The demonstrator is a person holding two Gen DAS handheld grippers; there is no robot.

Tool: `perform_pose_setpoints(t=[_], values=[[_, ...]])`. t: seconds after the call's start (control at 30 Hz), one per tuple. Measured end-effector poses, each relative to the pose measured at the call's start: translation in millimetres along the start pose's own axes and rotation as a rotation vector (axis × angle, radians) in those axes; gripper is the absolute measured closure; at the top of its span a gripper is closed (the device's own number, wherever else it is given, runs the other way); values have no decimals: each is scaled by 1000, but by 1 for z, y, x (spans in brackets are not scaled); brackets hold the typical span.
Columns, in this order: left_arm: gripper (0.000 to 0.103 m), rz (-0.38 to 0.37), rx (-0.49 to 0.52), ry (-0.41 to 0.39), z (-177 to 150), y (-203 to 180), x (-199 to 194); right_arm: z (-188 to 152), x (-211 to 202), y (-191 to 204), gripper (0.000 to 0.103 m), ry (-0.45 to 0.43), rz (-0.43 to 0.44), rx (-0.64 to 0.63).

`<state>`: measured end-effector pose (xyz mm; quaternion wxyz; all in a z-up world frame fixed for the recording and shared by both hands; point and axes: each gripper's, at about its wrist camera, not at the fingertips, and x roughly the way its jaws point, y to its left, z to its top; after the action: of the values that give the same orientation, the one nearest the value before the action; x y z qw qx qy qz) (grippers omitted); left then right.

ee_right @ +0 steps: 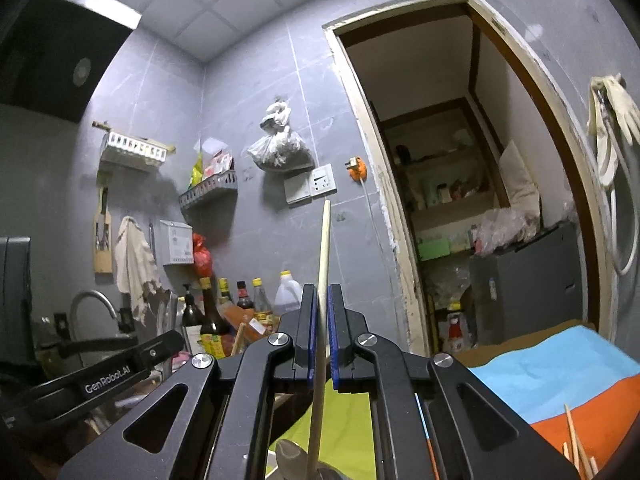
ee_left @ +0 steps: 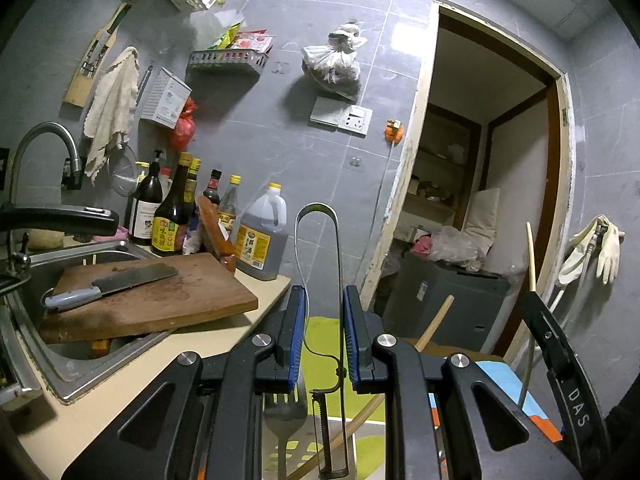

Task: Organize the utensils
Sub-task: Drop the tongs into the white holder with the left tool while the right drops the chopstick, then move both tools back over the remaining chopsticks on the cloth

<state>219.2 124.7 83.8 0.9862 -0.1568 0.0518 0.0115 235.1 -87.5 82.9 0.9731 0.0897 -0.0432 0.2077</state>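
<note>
My left gripper [ee_left: 325, 296] is shut on a metal peeler [ee_left: 320, 248]; its looped handle sticks up past the blue pads and its serrated blade hangs below. A fork [ee_left: 285, 412] and a lime-green utensil caddy [ee_left: 324, 336] lie beneath it. My right gripper [ee_right: 319, 294] is shut on a pale wooden chopstick [ee_right: 323, 264] that stands nearly upright. A metal spoon [ee_right: 291, 458] and the lime-green caddy [ee_right: 348, 432] show below it. More chopsticks [ee_right: 576, 448] lie at the lower right. The right gripper's arm [ee_left: 560, 364] shows in the left wrist view, with its chopstick [ee_left: 531, 256].
A sink [ee_left: 60, 364] bears a wooden cutting board [ee_left: 160, 300] with a cleaver [ee_left: 116, 282]. Sauce bottles [ee_left: 172, 216] and an oil jug [ee_left: 262, 236] stand by the tiled wall. A blue and orange cloth [ee_right: 560, 380] lies at right. An open doorway [ee_right: 460, 184] is behind.
</note>
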Motion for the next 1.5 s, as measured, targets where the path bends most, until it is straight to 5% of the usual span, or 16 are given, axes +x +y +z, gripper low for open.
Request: perform_pose_setpoints(t=[0.7,1.03,1.2,1.5], values=[[85,-37,36,47,-21,-3,-6,-19,-2,6,97,62,0,-64],[77,-78,24,62,-16,-3,-21,-10,-11,4,84,87,9,-44],[71,-80,45,82,-9,-14,-31,12,-27,-3,72,90,-22,-31],[53,-141,161,121,-9,-61,-55,49,-75,-36,29,125,-67,-63]])
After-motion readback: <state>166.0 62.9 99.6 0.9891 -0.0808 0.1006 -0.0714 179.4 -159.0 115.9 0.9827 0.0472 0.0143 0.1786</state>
